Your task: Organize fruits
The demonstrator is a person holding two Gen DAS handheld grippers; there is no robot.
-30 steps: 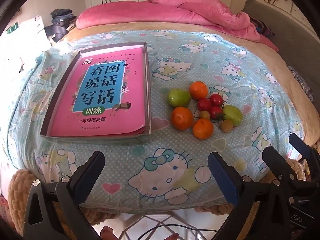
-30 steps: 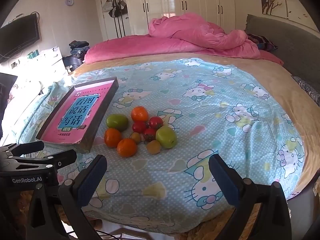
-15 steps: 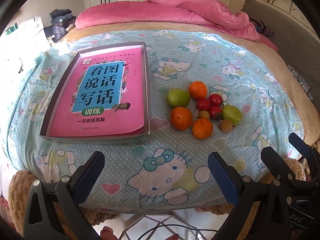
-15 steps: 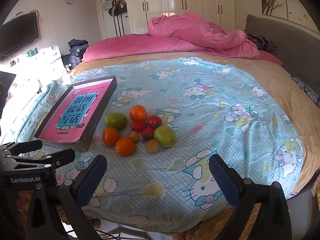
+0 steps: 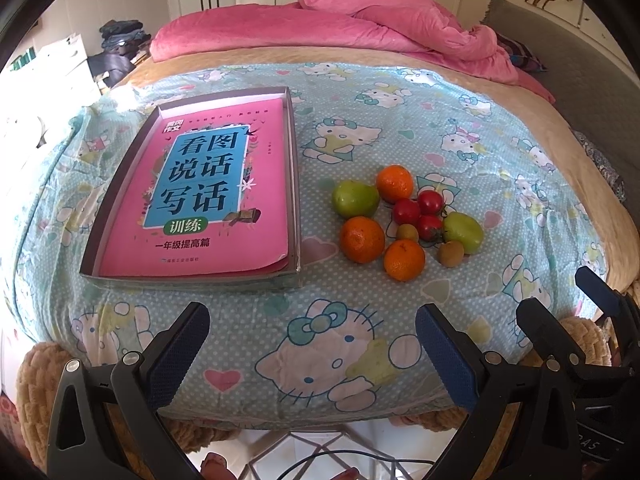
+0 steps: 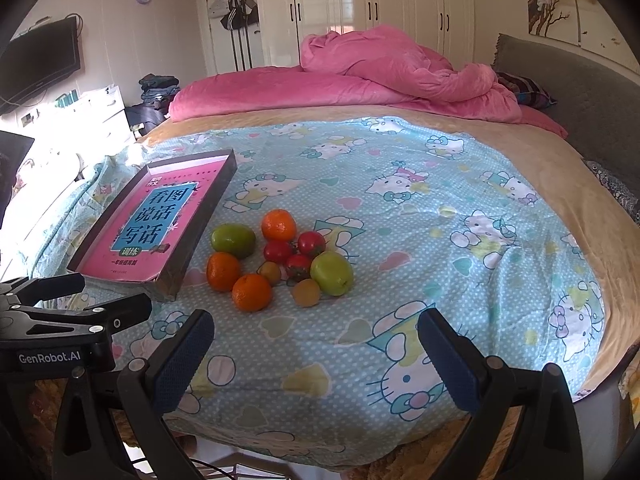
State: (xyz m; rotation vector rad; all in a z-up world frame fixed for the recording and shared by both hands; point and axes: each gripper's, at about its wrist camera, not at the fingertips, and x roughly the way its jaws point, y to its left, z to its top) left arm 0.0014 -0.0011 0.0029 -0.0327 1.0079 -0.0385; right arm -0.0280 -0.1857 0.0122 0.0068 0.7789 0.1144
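Bedroom, bed [image 6: 520, 168] under a cartoon-cat sheet [image 6: 460, 240], shallow box [image 5: 298, 208] holding a pink book [image 5: 208, 184] (left side), fruits [image 5: 404, 222] clustered mid-bed beside it, left gripper [image 5: 312, 344] and right gripper [image 6: 316, 350] fingers apart, empty, at the near edge.

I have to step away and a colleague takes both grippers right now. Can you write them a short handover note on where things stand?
Left gripper: open, empty, hovering at the near edge of the bed.
Right gripper: open, empty, also at the near edge.
Fruit: all in one loose cluster on the Hello Kitty sheet, right of the tray: three oranges, two green fruits, three tomatoes, two small brownish fruits.
The tray holds only a pink book.
Done: nothing moved.
Left: all ten pieces to sort, probably into the tray.
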